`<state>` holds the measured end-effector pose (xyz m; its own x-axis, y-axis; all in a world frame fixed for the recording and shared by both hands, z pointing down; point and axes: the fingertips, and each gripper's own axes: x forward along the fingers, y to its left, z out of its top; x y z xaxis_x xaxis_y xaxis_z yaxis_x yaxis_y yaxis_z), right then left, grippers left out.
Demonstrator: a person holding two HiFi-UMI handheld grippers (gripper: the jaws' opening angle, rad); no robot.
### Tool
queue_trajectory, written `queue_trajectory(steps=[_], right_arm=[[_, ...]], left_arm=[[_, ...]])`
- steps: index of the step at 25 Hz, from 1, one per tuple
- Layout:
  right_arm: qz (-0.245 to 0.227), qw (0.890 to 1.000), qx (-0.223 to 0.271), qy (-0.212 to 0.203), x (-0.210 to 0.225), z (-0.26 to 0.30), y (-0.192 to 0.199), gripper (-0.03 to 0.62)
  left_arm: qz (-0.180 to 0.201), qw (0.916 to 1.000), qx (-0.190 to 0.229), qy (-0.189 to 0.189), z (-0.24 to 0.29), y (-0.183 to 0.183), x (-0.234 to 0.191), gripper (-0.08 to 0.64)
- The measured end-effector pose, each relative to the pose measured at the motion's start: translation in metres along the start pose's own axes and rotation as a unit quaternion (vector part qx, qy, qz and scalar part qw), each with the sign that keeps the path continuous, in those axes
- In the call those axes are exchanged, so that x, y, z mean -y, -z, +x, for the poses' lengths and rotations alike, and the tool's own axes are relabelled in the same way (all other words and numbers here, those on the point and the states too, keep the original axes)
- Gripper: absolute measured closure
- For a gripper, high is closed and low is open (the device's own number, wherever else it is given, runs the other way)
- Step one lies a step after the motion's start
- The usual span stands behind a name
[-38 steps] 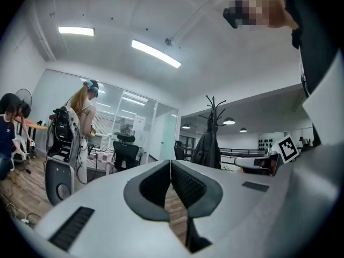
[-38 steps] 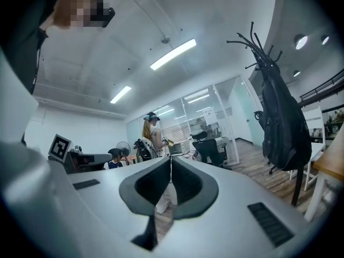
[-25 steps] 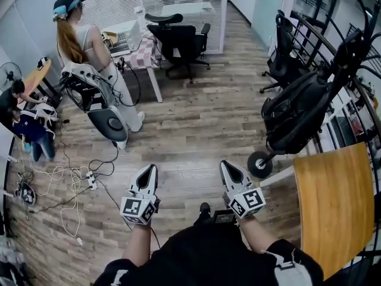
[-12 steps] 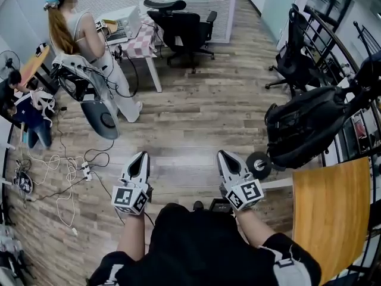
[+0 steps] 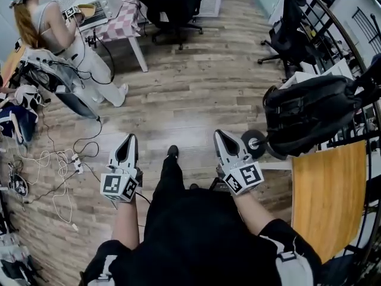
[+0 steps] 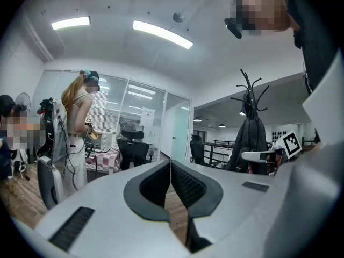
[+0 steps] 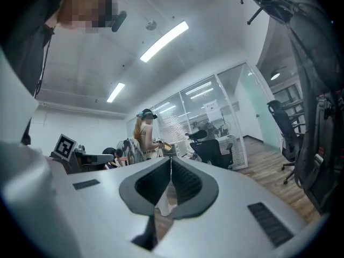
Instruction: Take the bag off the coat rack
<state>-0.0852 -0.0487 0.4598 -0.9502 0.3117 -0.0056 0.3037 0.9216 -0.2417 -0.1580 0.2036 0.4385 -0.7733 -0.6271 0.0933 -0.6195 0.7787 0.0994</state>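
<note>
**Inspector:** State of the fingers?

**Assistant:** Left gripper [image 6: 171, 163]: jaws pressed together with nothing between them. Right gripper [image 7: 171, 160]: the same, closed and empty.

**Inspector:** Where is the bag?

**Assistant:** The black bag [image 5: 309, 115] hangs on the coat rack [image 6: 248, 90], to the right of the right gripper and clear of it. The wooden table [image 5: 330, 195] sits near right. A person [image 5: 53, 28] stands far left.

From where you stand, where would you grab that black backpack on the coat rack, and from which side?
Probably by its top, where the black fabric backpack hangs from the black metal coat rack; the loop itself is hard to make out. The side facing me is open, so come in from there with the right tool, the nearer one, and lift upward off the hook.
</note>
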Motion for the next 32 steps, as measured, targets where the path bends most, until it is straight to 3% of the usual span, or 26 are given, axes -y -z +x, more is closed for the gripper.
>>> queue_trajectory(steps=[7,11,16,19,23,27,30,32], right_arm=[[-0.008,0.997,-0.011,0.072,0.050,0.036,0.000,0.558],[-0.007,0.994,-0.037,0.101,0.066,0.070,0.000,0.559],[-0.008,0.989,-0.050,0.136,0.074,0.112,-0.003,0.558],[-0.015,0.983,-0.061,0.170,0.079,0.119,-0.004,0.558],[-0.026,0.964,-0.054,0.258,0.094,0.099,-0.013,0.559],[-0.027,0.937,-0.037,0.347,0.112,0.053,-0.025,0.560],[-0.027,0.906,-0.019,0.421,0.116,0.002,-0.034,0.559],[-0.030,0.880,0.002,0.475,0.115,-0.035,-0.041,0.558]], left_arm=[[0.000,0.9972,-0.017,0.073,0.094,0.010,-0.020,0.543],[-0.019,0.9929,-0.029,0.114,0.143,0.011,-0.035,0.543],[-0.046,0.9808,-0.059,0.180,0.199,0.020,-0.052,0.544],[-0.055,0.9667,-0.077,0.238,0.226,0.027,-0.045,0.545],[-0.064,0.9317,-0.106,0.341,0.264,0.038,-0.010,0.543],[-0.095,0.8832,-0.110,0.446,0.294,0.034,0.052,0.546],[-0.060,0.8436,-0.114,0.521,0.306,0.033,0.113,0.545],[-0.051,0.8126,-0.114,0.569,0.311,0.028,0.158,0.545]])
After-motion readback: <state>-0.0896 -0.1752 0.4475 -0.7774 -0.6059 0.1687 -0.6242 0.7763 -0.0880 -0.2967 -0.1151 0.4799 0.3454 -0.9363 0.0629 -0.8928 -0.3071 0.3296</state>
